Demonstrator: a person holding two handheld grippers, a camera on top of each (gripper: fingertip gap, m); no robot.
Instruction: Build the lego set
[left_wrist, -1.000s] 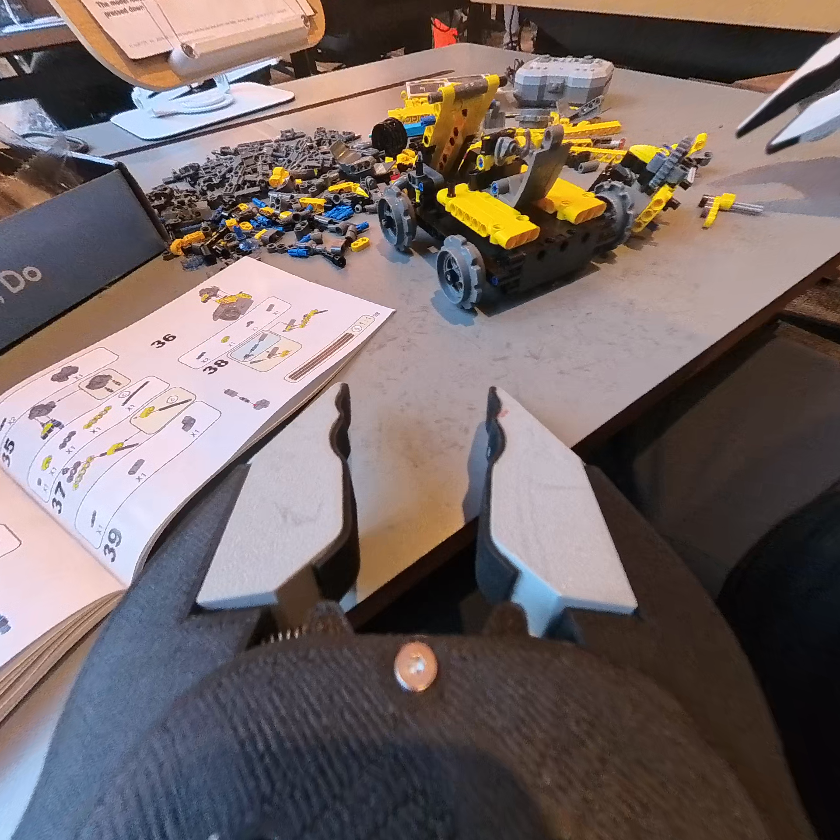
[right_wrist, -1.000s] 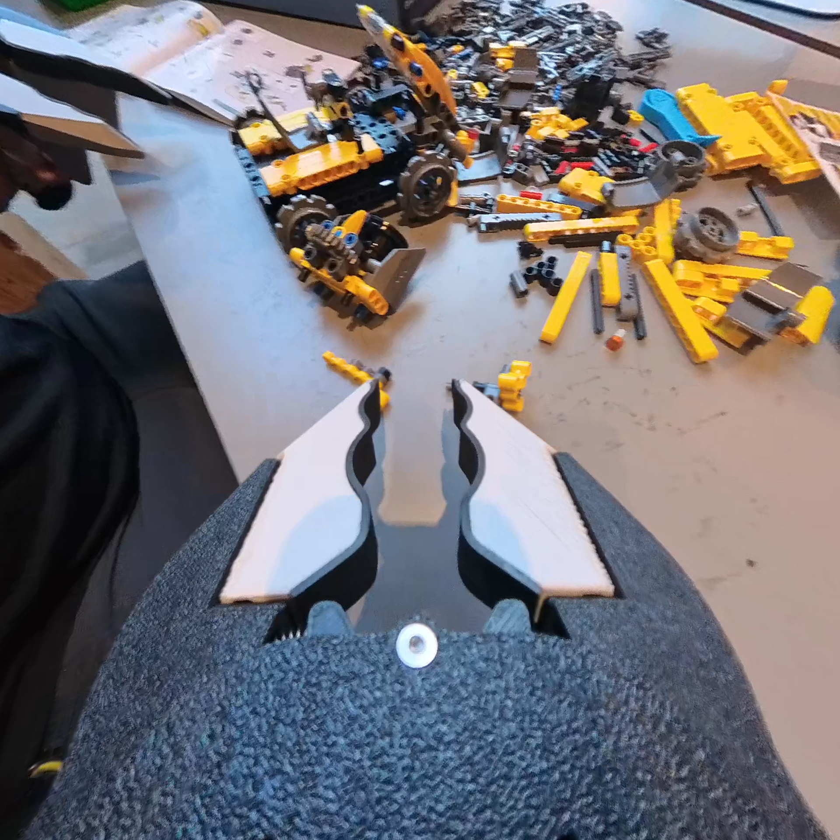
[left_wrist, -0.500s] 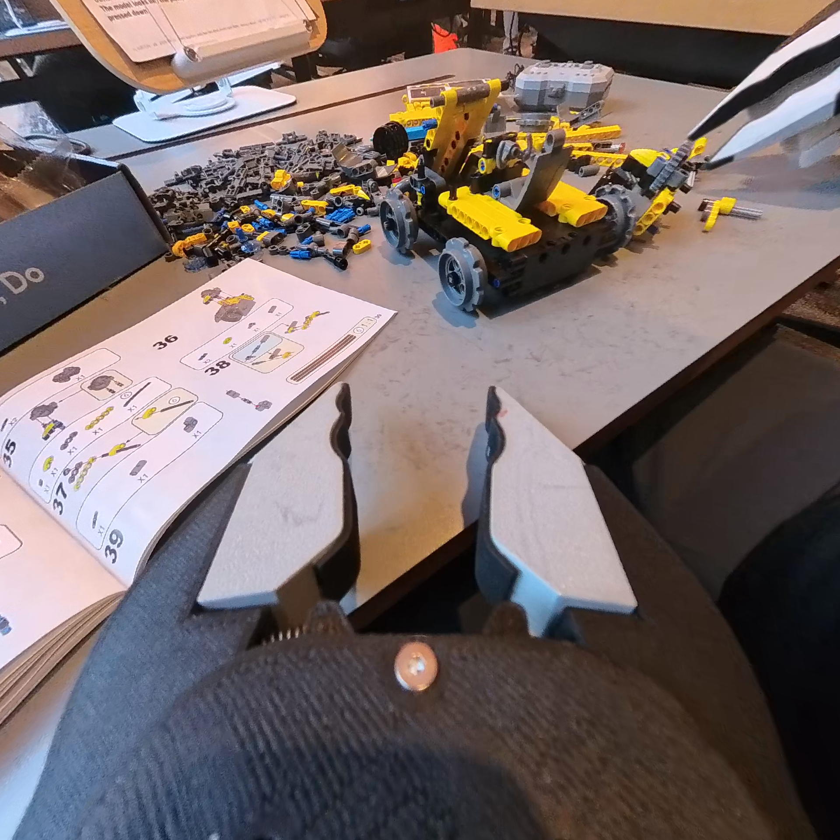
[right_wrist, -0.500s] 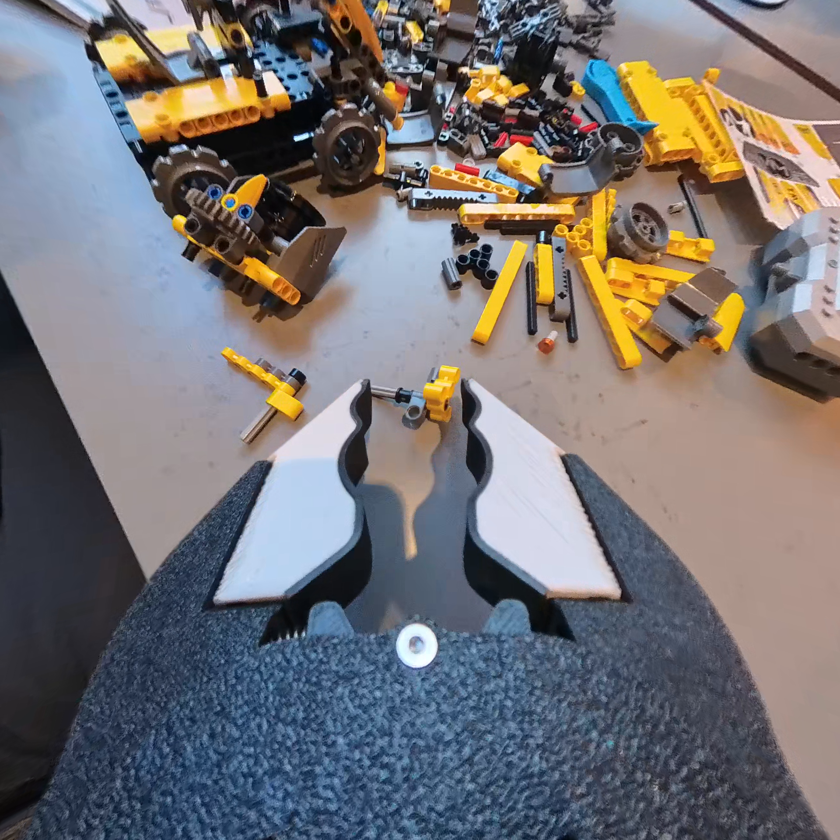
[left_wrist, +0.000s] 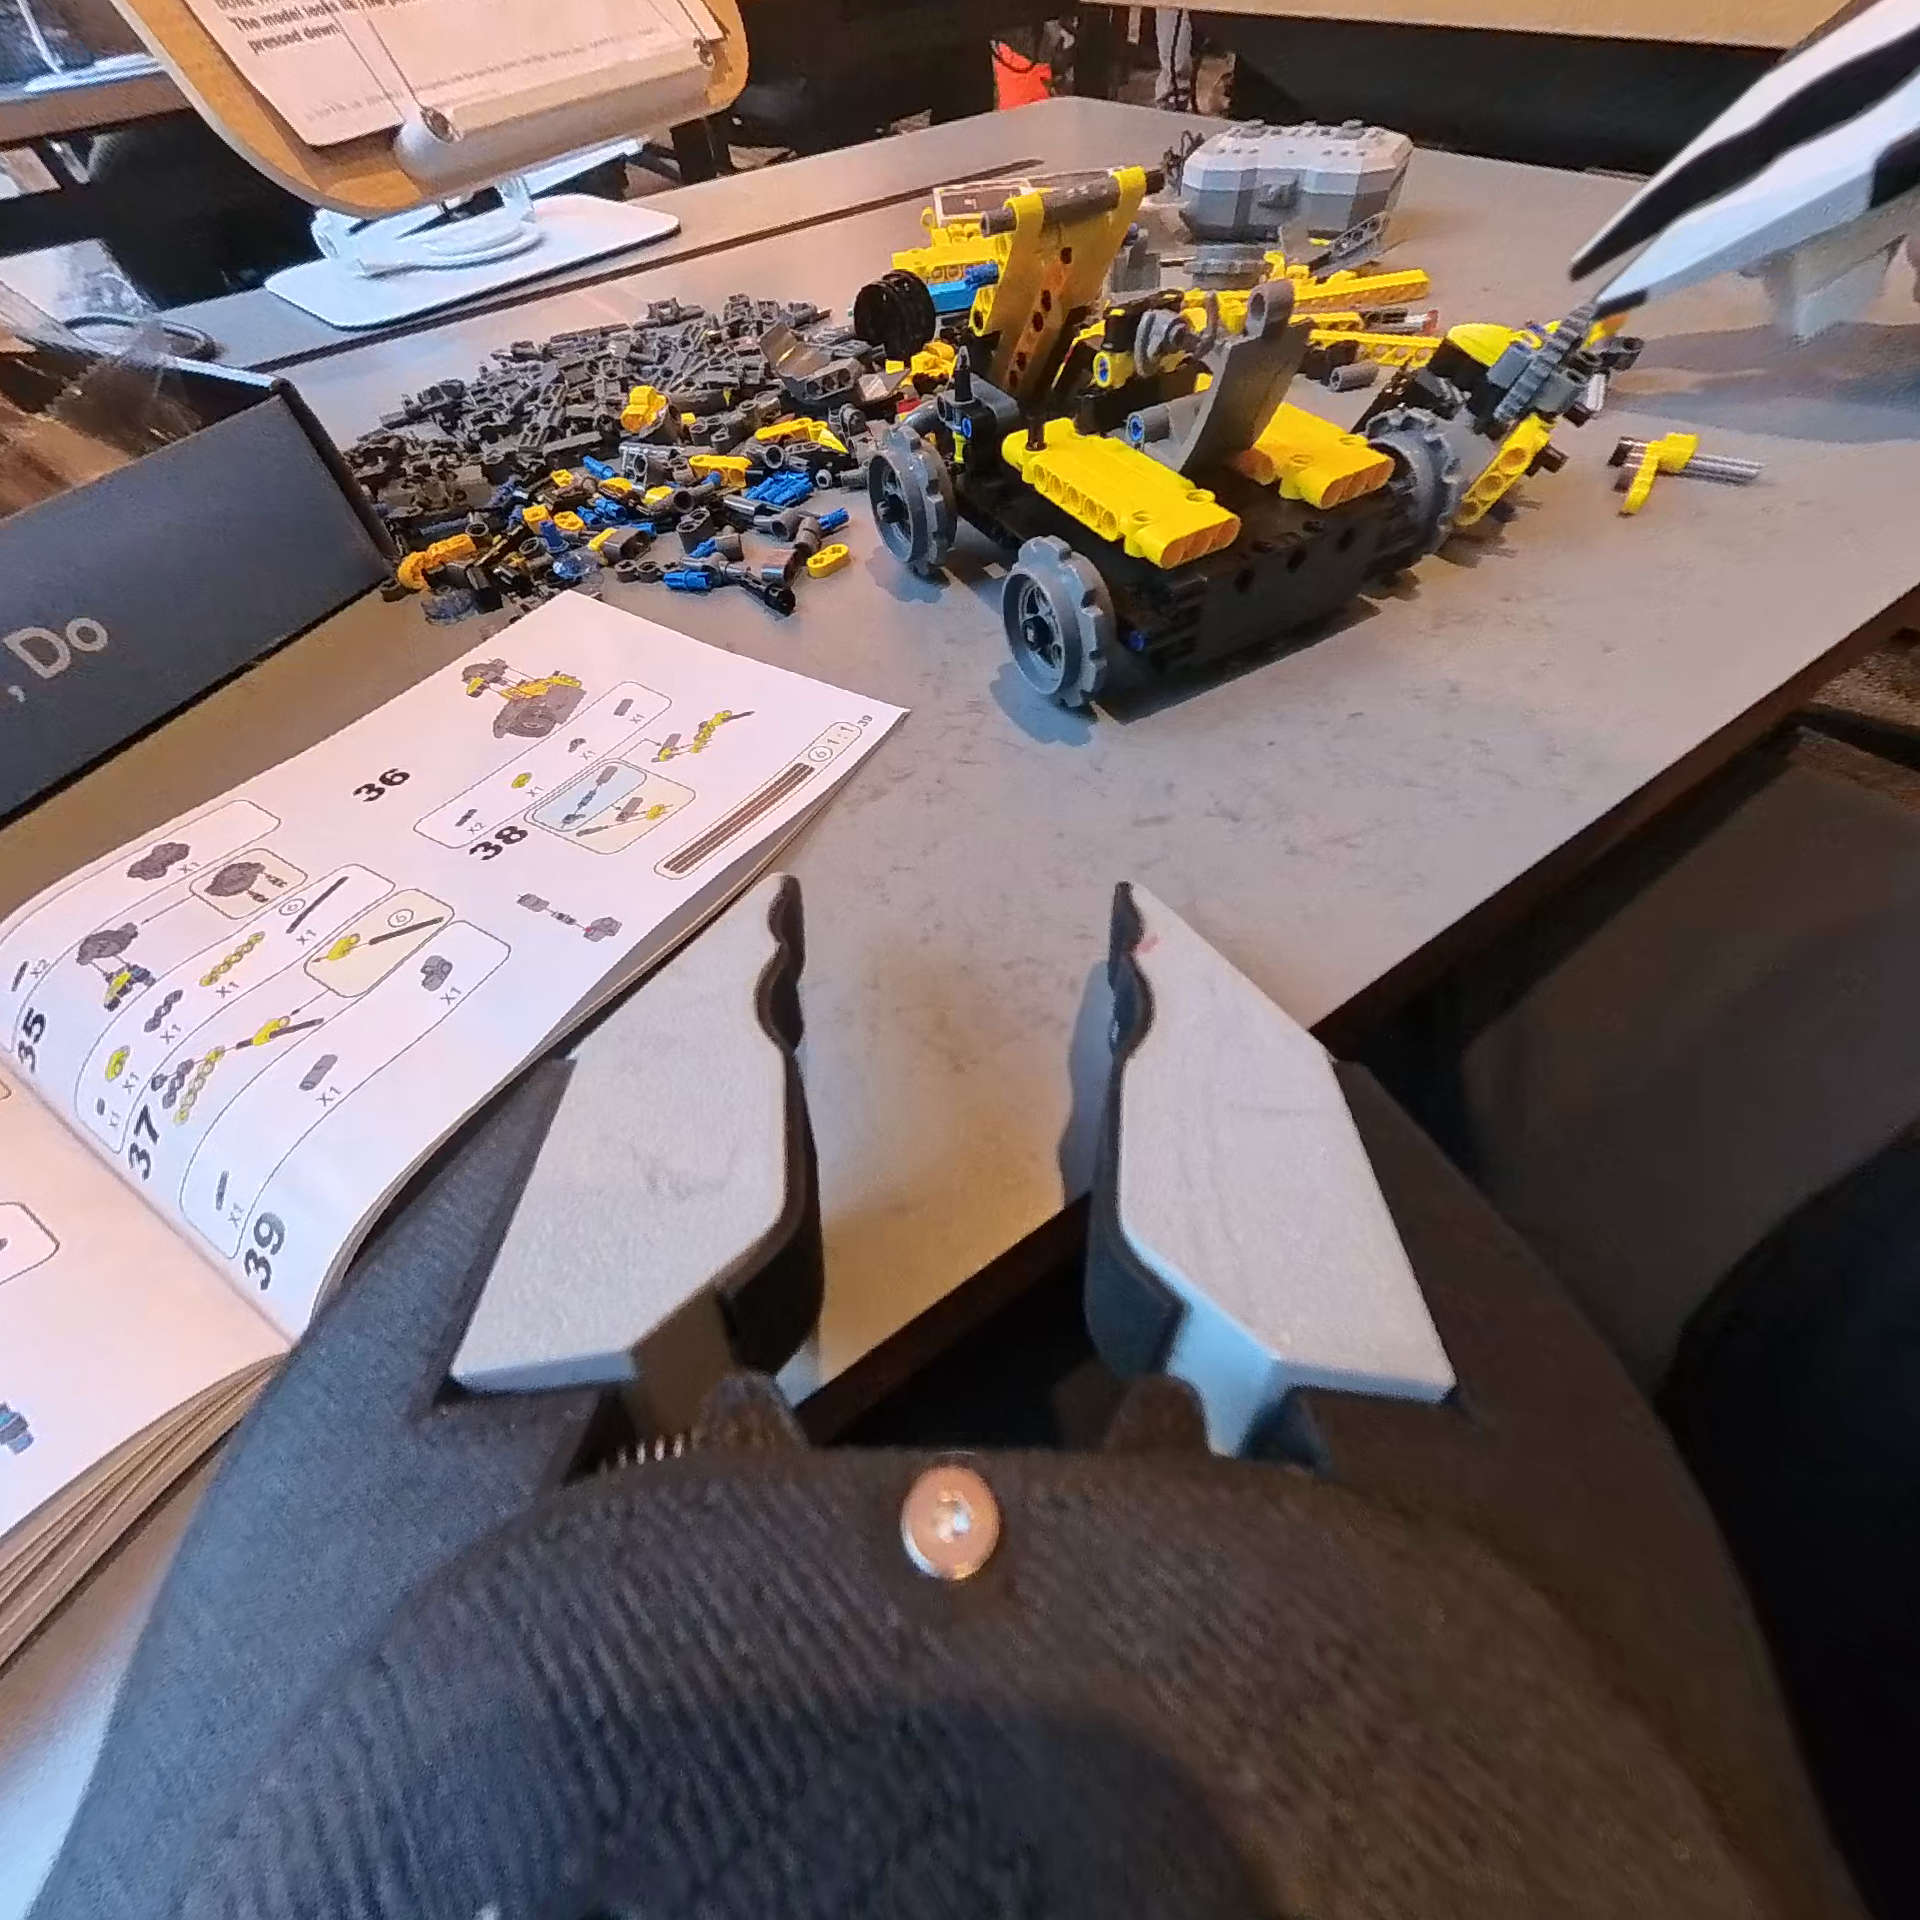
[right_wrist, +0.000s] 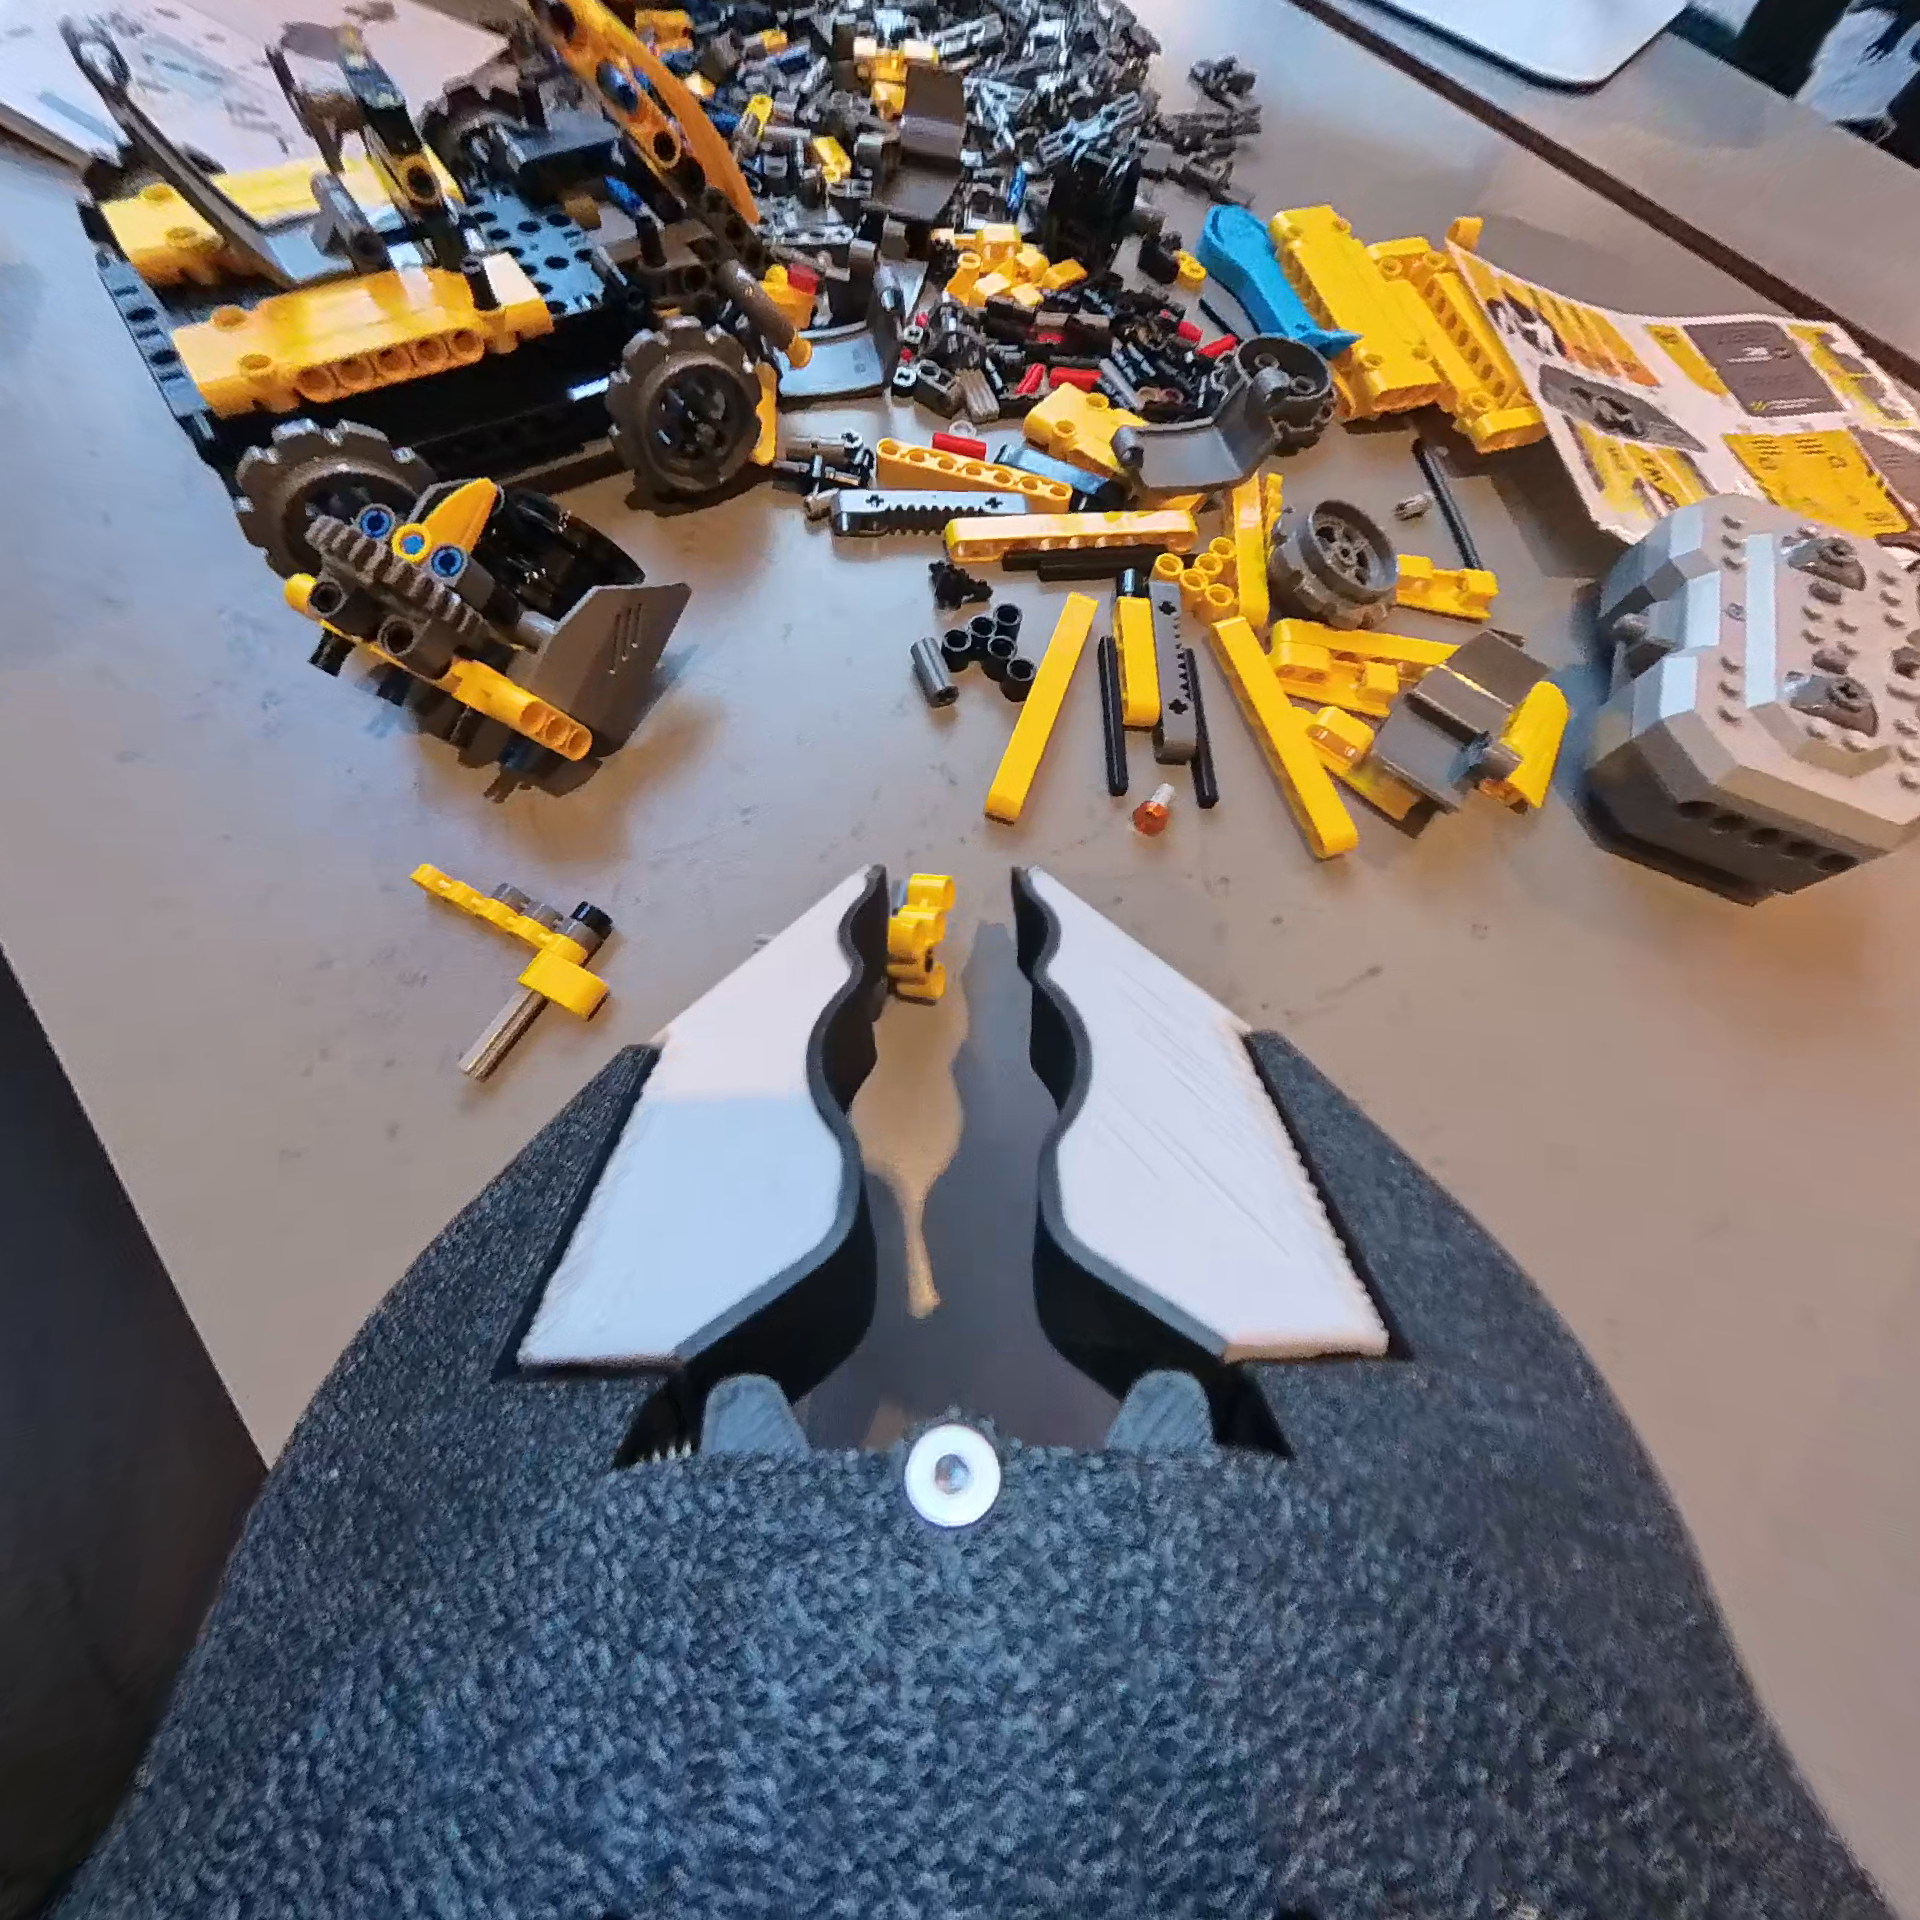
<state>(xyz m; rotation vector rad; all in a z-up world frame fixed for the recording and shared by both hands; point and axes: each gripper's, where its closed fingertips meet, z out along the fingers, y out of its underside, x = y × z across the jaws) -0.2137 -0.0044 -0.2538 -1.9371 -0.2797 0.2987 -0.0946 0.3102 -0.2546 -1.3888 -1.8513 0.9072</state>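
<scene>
My left gripper (left_wrist: 951, 940) hangs over the near edge of the grey table (left_wrist: 1299, 831), fingers apart, nothing between them. Bare tabletop lies ahead of it up to the half-built yellow and black vehicle (left_wrist: 1164, 499). An open instruction booklet (left_wrist: 343, 935) lies just left of my left finger, its corner close to the tip. A dark box (left_wrist: 156, 561) sits farther left. Behind the booklet is a pile of small grey, blue and yellow pieces (left_wrist: 623, 457).

My right gripper (right_wrist: 948, 914) is low over the table, fingers apart with a narrow gap. A small yellow connector piece (right_wrist: 920, 935) sits in that gap, against the left finger's tip; cannot tell if the right finger touches it. A yellow bracket on a grey axle (right_wrist: 530, 956) lies near, to the left, close to the table edge (right_wrist: 135, 1122). Open table to the right of the fingers. Ahead lie loose yellow beams (right_wrist: 1039, 707) and a geared sub-assembly (right_wrist: 468, 623). A grey motor block (right_wrist: 1756, 696) is far right, a sticker sheet (right_wrist: 1714, 395) behind it.
</scene>
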